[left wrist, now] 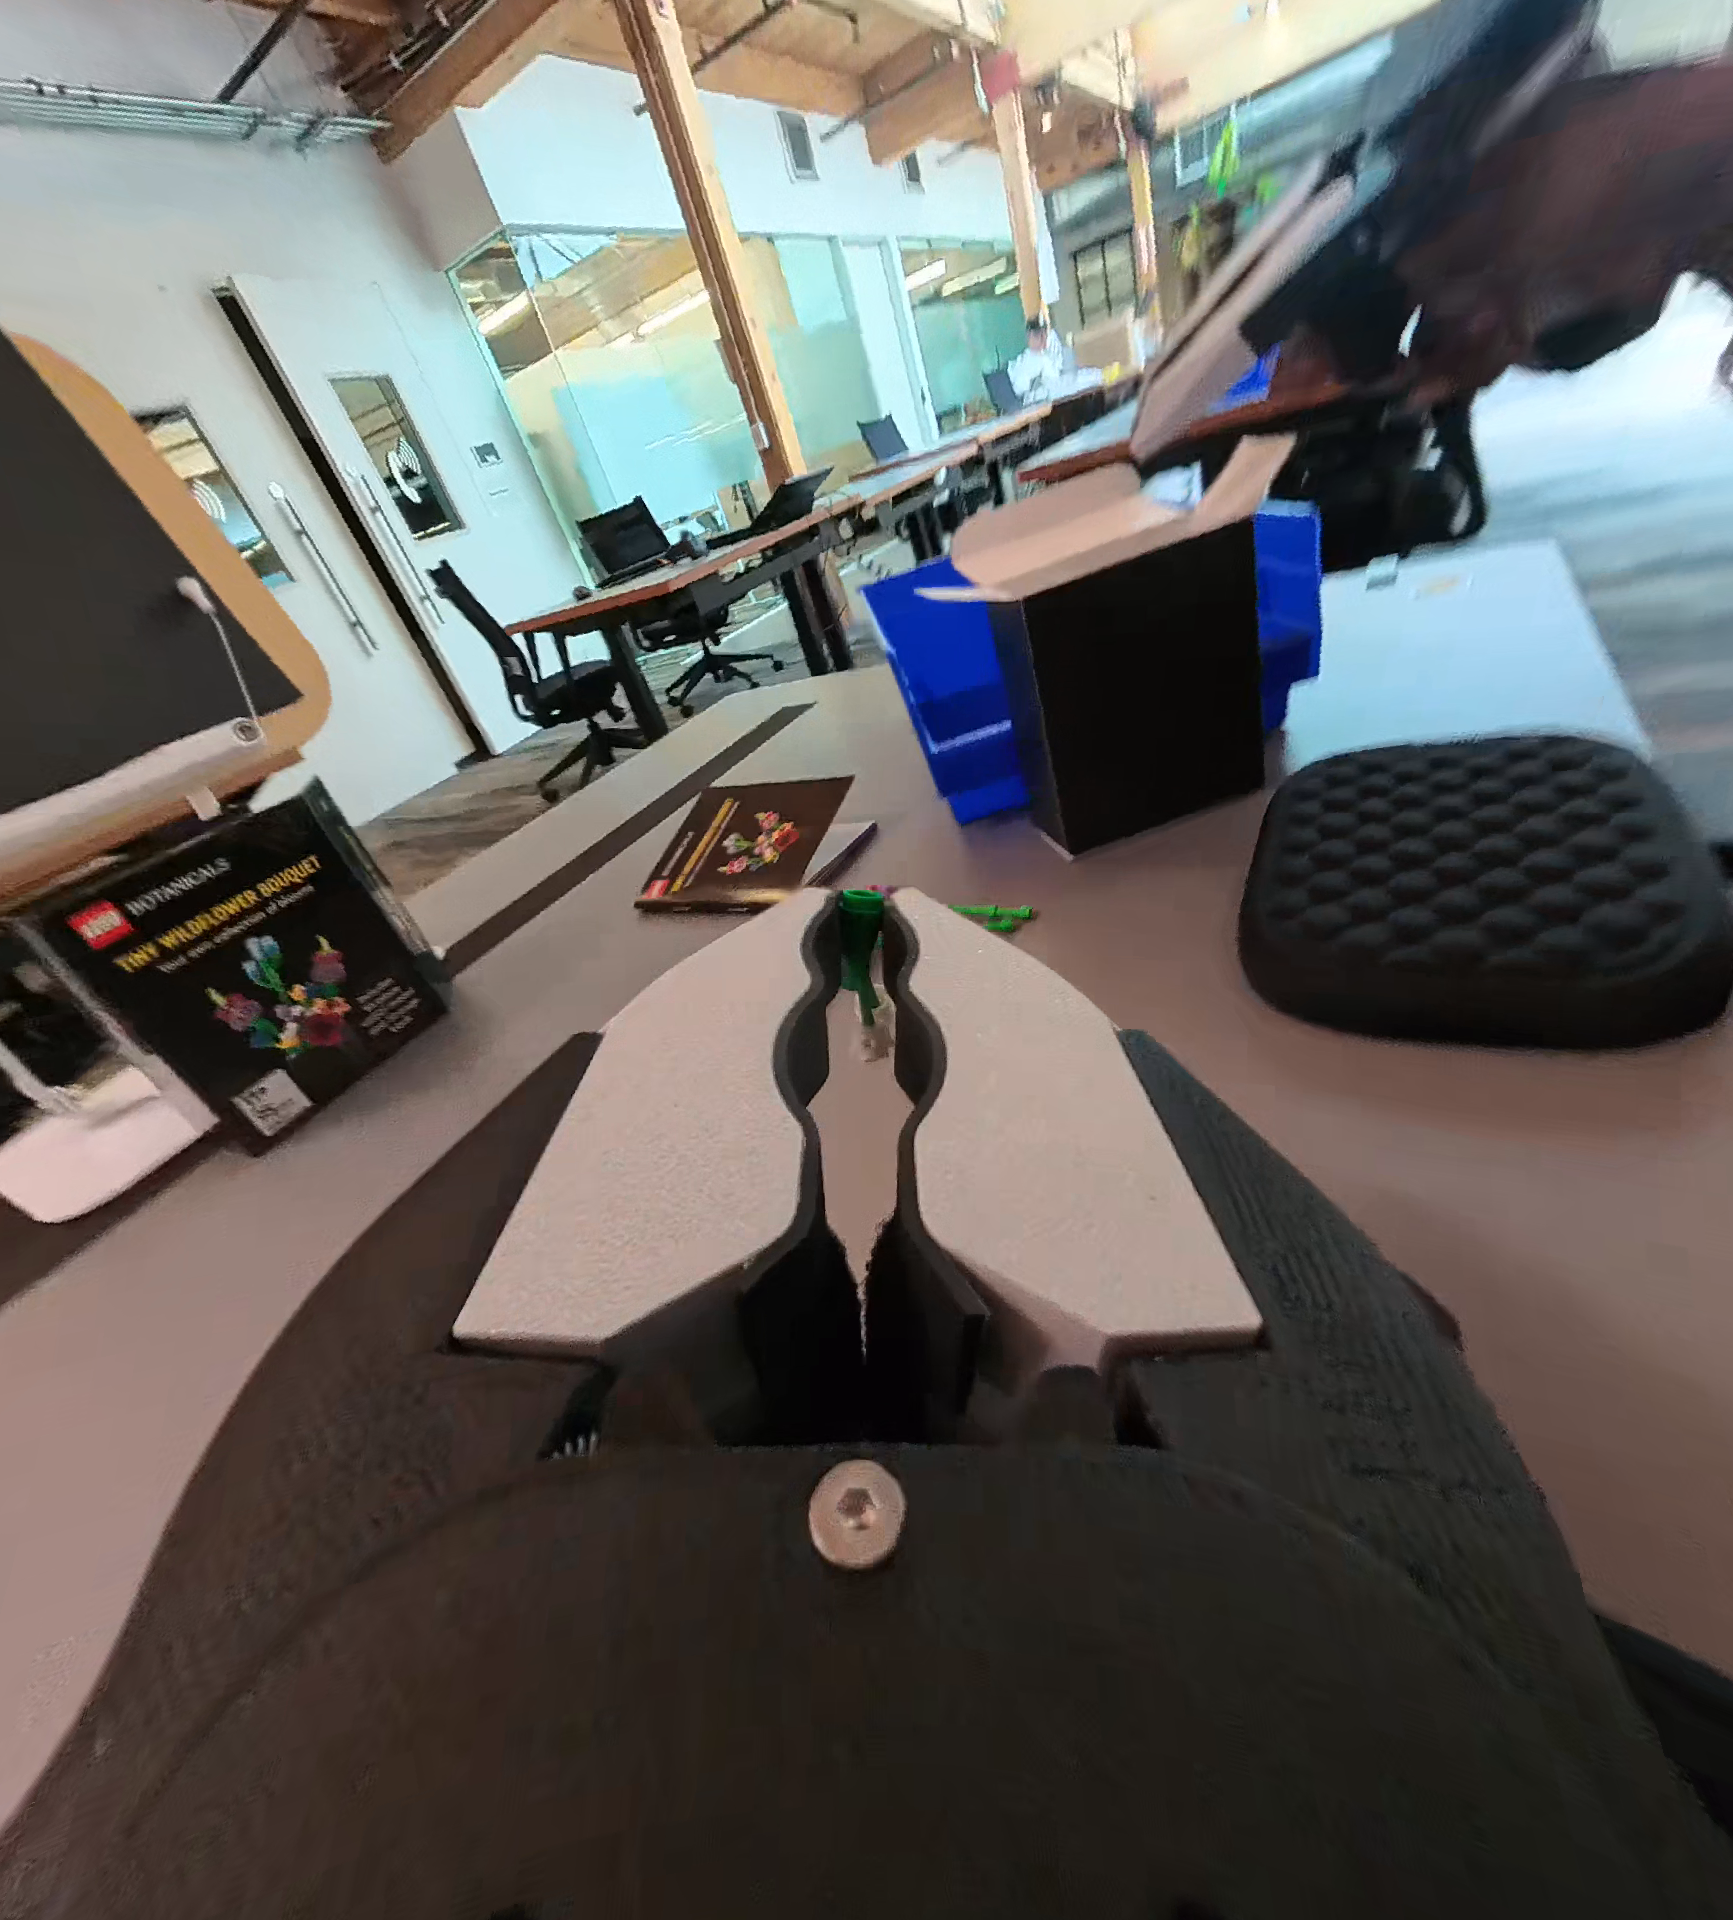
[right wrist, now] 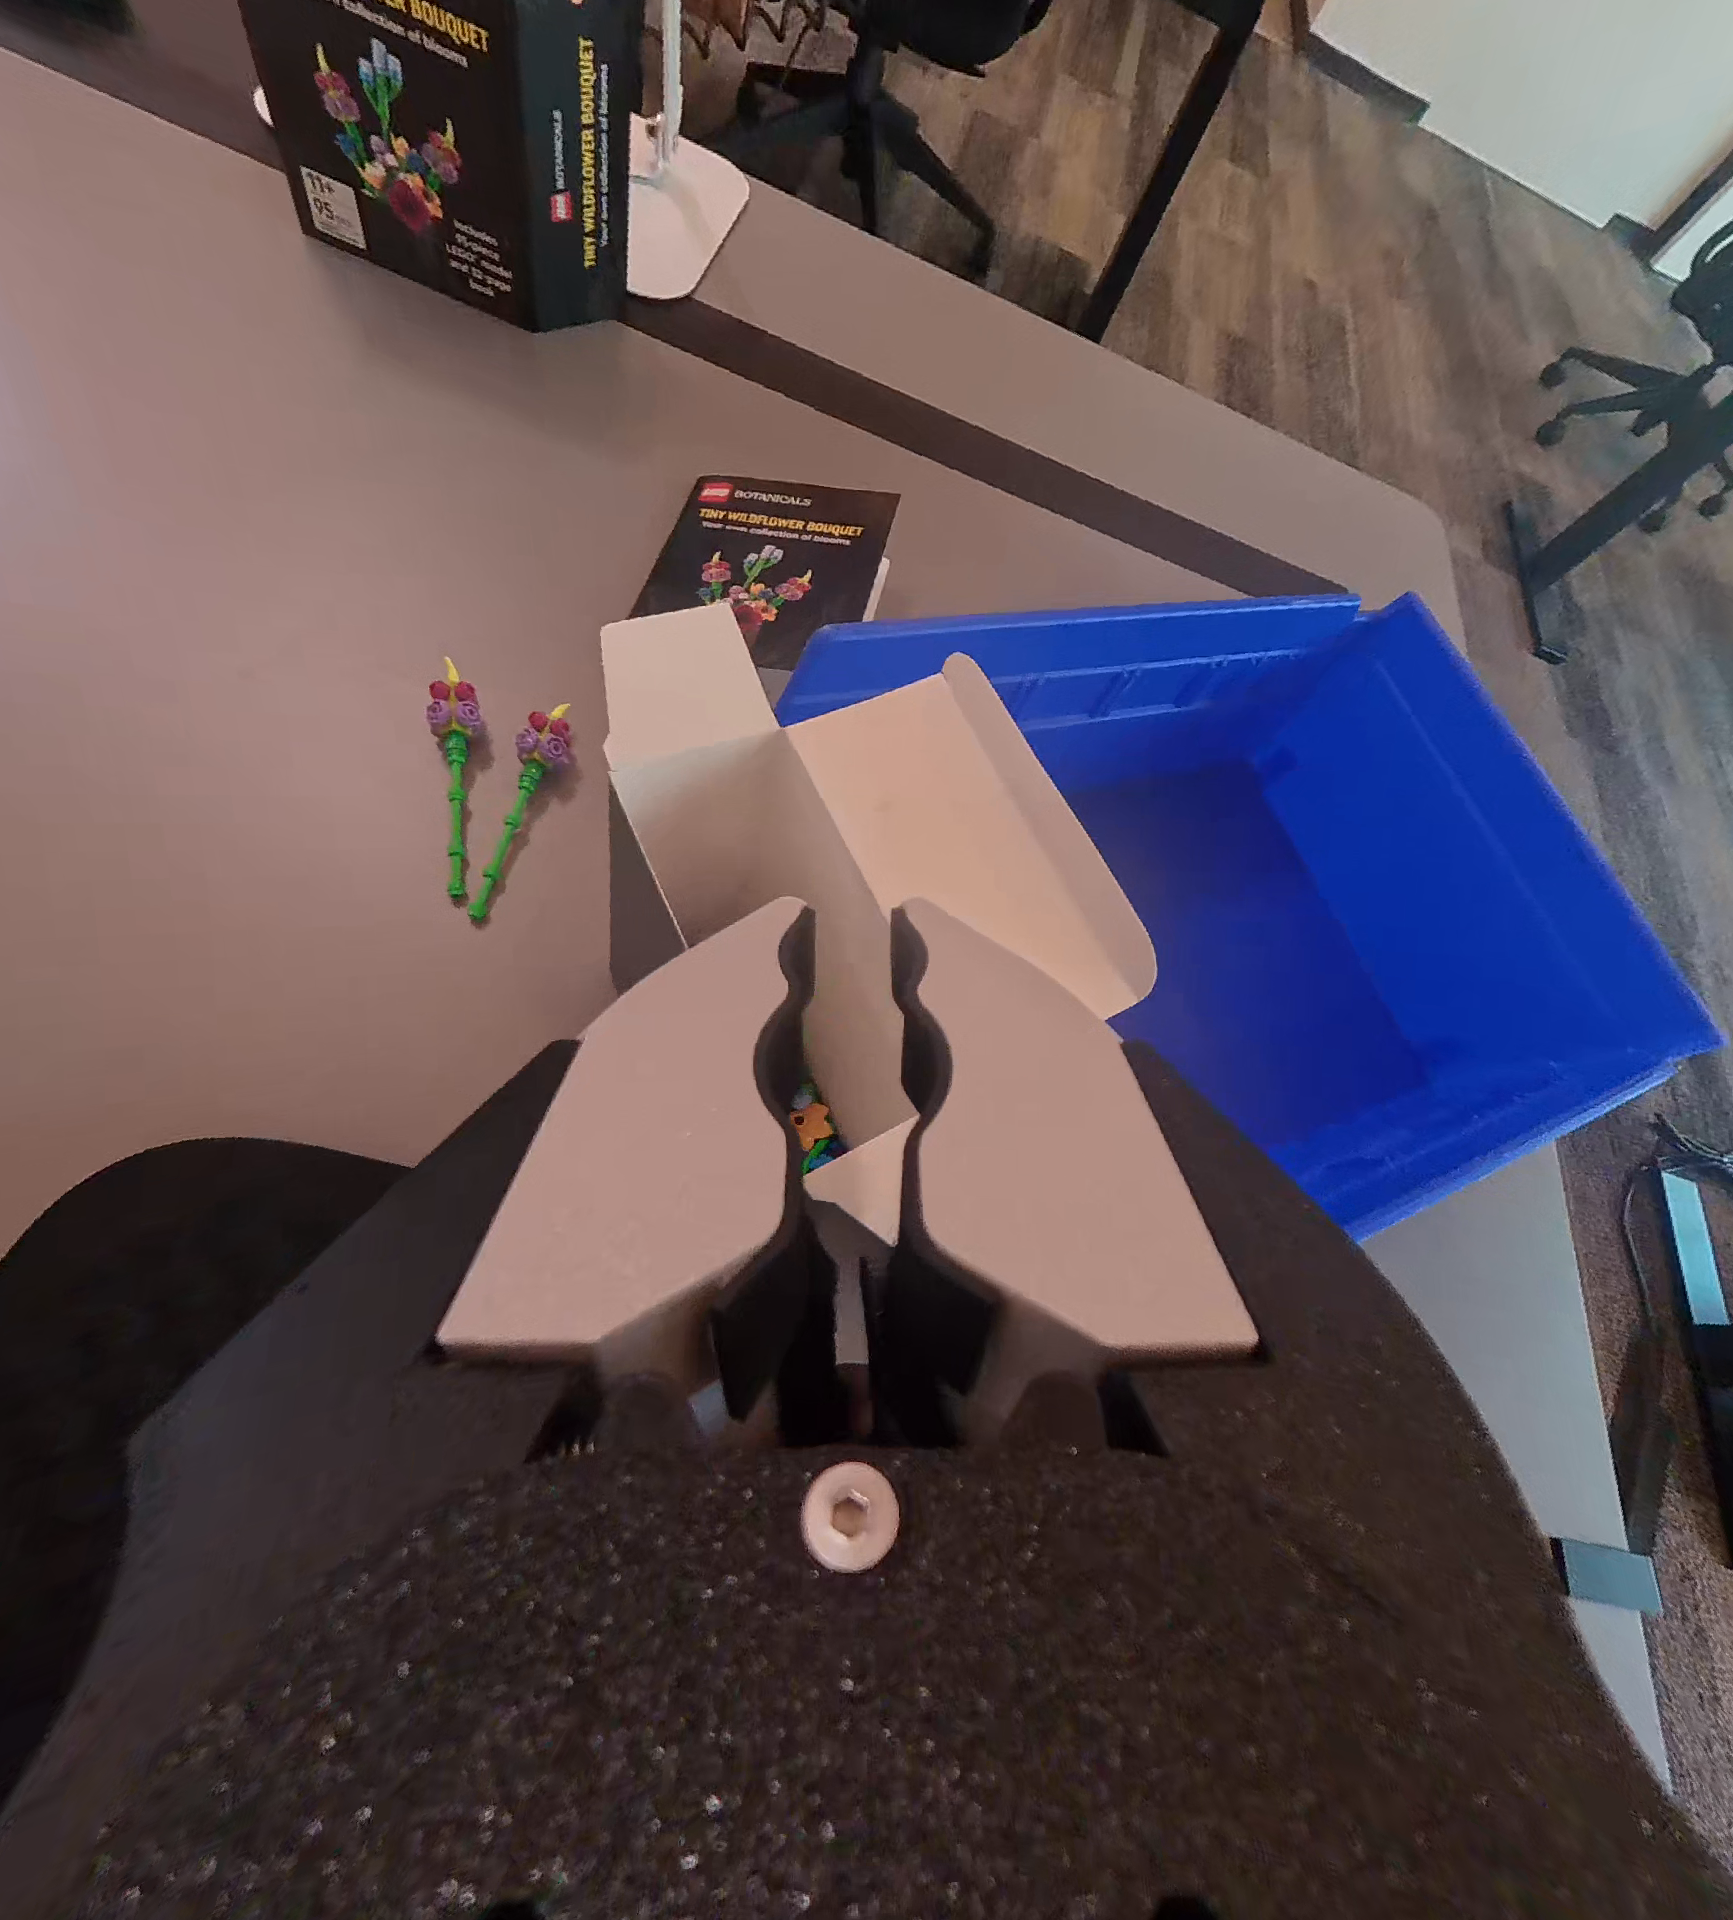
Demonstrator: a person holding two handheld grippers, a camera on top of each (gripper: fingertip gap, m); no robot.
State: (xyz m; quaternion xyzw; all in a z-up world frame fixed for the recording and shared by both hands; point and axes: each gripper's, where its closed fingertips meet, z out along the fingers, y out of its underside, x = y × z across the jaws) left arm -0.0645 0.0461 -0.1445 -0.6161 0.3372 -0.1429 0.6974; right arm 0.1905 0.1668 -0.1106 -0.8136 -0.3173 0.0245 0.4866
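My left gripper (left wrist: 860,914) hangs low over the grey table (left wrist: 1257,1195), shut on a small green stem piece (left wrist: 857,940) that stands upright between its tips. My right gripper (right wrist: 849,920) hovers over an open black carton (right wrist: 727,800) with pale flaps; its jaws stand a narrow gap apart with nothing between them. Small coloured pieces (right wrist: 812,1127) show inside the carton. Two built flower stems (right wrist: 457,790) (right wrist: 524,810) lie on the table left of the carton. In the left wrist view the carton (left wrist: 1142,665) stands ahead, and the right gripper is blurred above it.
A blue bin (right wrist: 1361,831) sits right of the carton near the table edge. A dark booklet (right wrist: 779,561) lies behind the carton. A black product box (right wrist: 426,156) and a white stand base (right wrist: 680,208) are at the far side. A black padded cushion (left wrist: 1485,883) lies at the right. Spacing between my two grippers at the tips: around 30 cm. The open black carton (right wrist: 727,800) is about 6 cm from my right fingertips.
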